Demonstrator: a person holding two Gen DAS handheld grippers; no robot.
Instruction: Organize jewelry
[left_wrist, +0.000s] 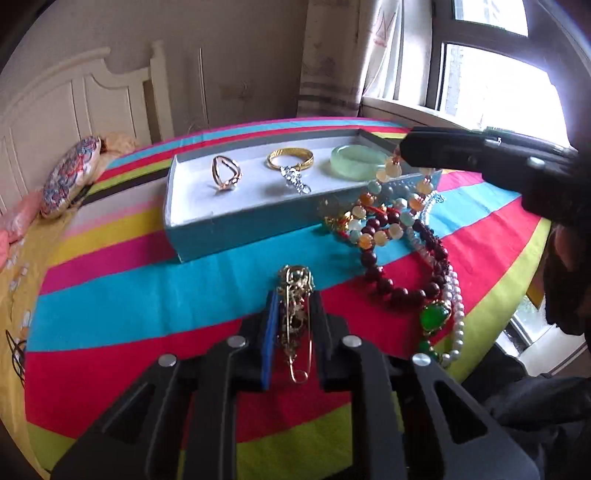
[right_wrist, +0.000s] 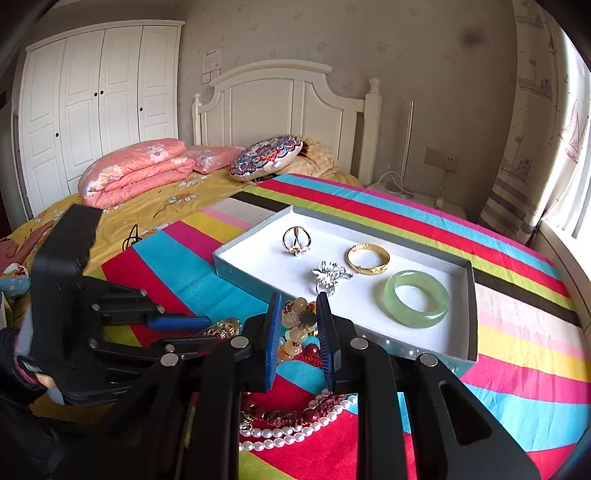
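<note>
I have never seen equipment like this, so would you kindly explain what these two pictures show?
A person holds a black two-finger clamp in each hand, with a fisheye camera on each looking along its fingers.

The left camera's picture shows the left gripper closed on a gold safety-pin brooch. The right camera's picture shows the right gripper closed on a bracelet of pale orange and white beads.

On the striped bedspread sits a shallow blue box with white lining, holding a green jade bangle, gold bangle, silver brooch and gold looped ring. Dark red beads and white pearls lie in a heap beside the box.
</note>
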